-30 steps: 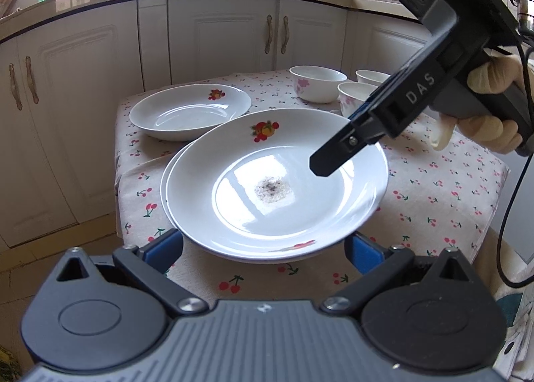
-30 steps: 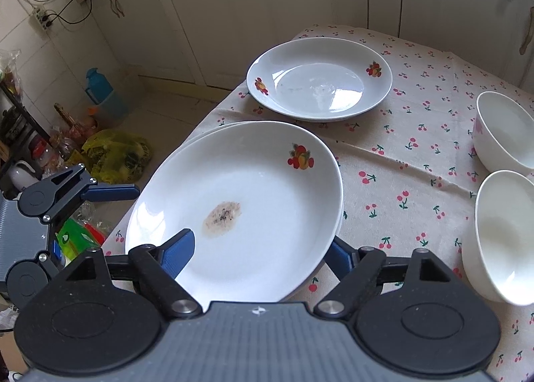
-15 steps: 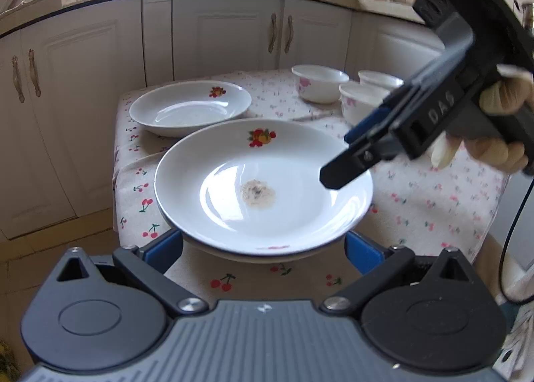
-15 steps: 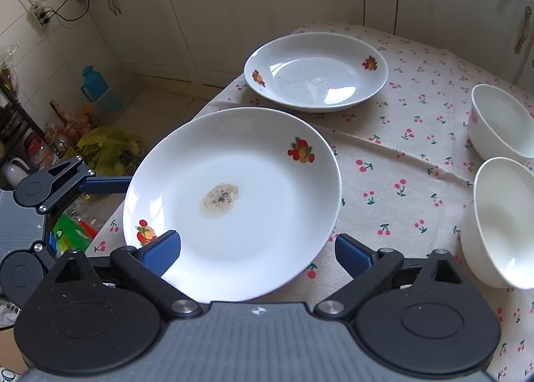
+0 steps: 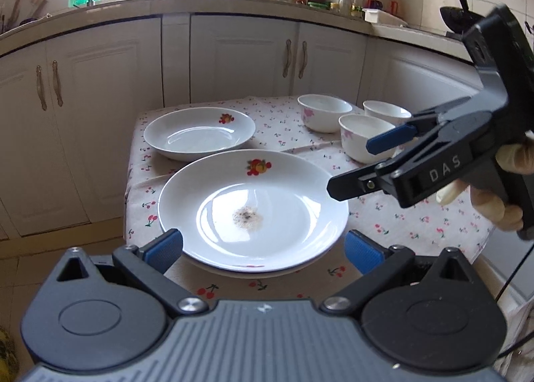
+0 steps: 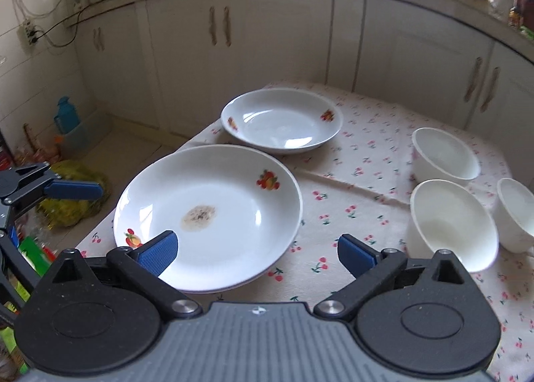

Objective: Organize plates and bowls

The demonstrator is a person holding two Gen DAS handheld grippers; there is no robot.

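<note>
Right gripper (image 6: 255, 250) opening wide, nothing between its jaws, just over stained plate (image 6: 213, 208) | left gripper (image 5: 263, 250) spread, empty, at that plate's near rim | stained plate sits on another; clean plate (image 6: 283, 118) beyond, bowls (image 6: 450, 218) beside | glazed, slippery, breakable: pinch rim.

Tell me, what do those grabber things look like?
Each one is black plastic with two round hinges, a ribbed grey top and blue fingertips. The right gripper has "DAS" printed in white, a black cable trailing down, and a light glove holding it.
</note>
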